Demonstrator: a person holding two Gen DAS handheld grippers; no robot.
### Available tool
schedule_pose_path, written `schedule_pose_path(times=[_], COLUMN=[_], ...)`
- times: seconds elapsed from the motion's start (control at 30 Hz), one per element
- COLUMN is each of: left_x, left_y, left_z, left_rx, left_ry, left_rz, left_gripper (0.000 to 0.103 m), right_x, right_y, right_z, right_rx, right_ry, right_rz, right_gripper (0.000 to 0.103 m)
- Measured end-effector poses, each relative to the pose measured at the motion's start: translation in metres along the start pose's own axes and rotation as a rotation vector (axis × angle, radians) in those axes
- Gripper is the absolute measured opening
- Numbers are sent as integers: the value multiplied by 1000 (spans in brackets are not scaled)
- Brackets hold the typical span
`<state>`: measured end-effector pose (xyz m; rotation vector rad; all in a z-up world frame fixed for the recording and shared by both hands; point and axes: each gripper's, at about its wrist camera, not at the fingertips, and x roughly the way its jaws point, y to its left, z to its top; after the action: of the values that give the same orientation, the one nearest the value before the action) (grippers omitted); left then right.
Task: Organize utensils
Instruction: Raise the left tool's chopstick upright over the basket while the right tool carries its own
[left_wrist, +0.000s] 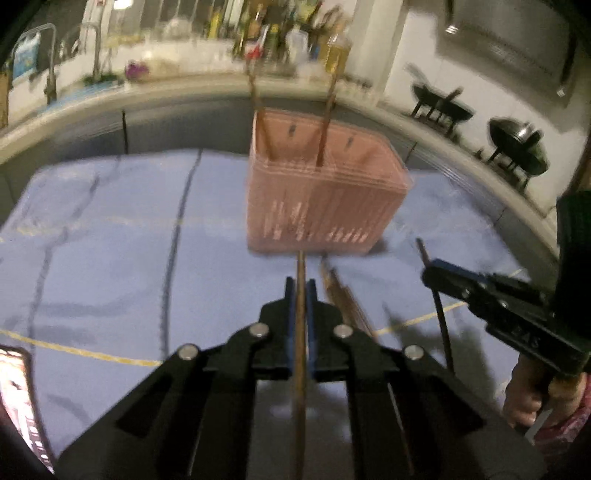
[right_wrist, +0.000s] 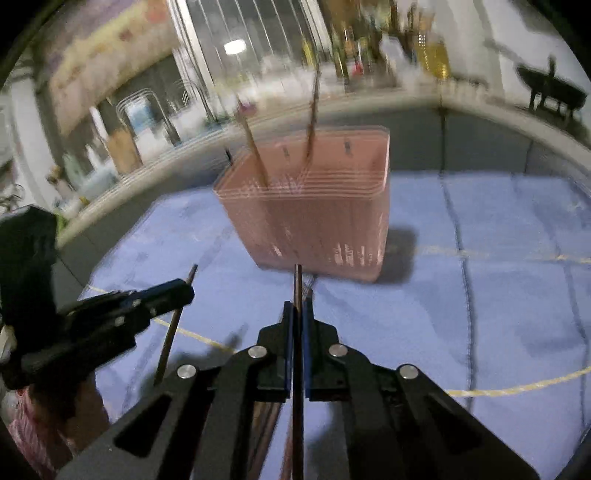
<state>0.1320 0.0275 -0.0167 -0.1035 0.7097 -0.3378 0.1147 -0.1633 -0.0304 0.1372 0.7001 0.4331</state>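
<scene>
A pink slotted utensil basket (left_wrist: 321, 192) stands on the blue cloth, also in the right wrist view (right_wrist: 314, 218). Two brown chopsticks (left_wrist: 325, 122) stand upright in it (right_wrist: 312, 122). My left gripper (left_wrist: 300, 291) is shut on a brown chopstick (left_wrist: 301, 332), held above the cloth just short of the basket. My right gripper (right_wrist: 298, 314) is shut on a dark chopstick (right_wrist: 297, 350), and shows at the right of the left wrist view (left_wrist: 430, 273). More chopsticks (left_wrist: 343, 299) lie on the cloth beside the left gripper.
The blue cloth (left_wrist: 110, 229) with dark seams and yellow lines covers the table. A kitchen counter (left_wrist: 184, 85) with bottles runs behind. Black pans (left_wrist: 517, 144) sit on stands at the right. A phone (left_wrist: 18, 398) lies at the lower left.
</scene>
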Motion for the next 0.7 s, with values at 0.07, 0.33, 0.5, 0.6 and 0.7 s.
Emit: schedule_pose_path(times=[0.07,0.33,0.5,0.6,0.7], left_x=[-24,-98,-107,-108,-118], left_y=[-4,-26,-31,-29,-32], left_z=[3,-9,-14,-4,24], left_rx=[8,52,77,64,67], left_ry=[-49,-185,-189,-185,-228], left_rz=[-14,-49,-41,-62,-93], left_gripper=[5,5,5,5,5], right_x=[-28,-103,-112,-116,-124], right_y=[7,18,19,21,22], right_z=[-2,-13,-17,-6,19], right_rx=[-1,12,8,19,17], right_ry=[-81,-282,-283,-282,-319], right_rz=[15,10,4,47,89], right_gripper=[5,5,5,5,5])
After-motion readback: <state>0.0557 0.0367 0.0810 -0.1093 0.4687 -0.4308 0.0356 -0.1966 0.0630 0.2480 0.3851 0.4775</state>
